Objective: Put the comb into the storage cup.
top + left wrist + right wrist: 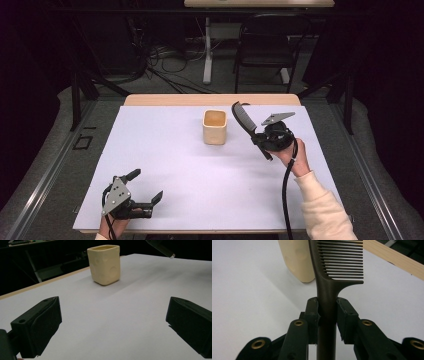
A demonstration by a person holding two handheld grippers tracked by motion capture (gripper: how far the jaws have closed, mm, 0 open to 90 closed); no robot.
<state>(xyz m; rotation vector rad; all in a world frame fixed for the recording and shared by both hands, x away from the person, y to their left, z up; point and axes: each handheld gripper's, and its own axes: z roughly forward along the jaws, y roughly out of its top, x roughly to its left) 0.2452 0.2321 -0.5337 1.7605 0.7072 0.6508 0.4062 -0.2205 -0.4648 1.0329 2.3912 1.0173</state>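
A cream square cup (215,127) stands upright near the middle-back of the white table; in the left gripper view the cup (104,264) sits ahead of the jaws, and the cup (295,260) shows at upper left in the right gripper view. My right gripper (258,139) is shut on the handle of a black comb (243,119), held above the table to the right of the cup, teeth end raised toward the back. The comb (329,287) runs up between the shut jaws. My left gripper (147,186) rests open at the near left, holding nothing.
A wooden strip (210,100) edges the table's far side. Beyond it stand a black chair (265,45) and a desk leg (207,50) among floor cables. White tabletop (200,175) stretches between the two grippers.
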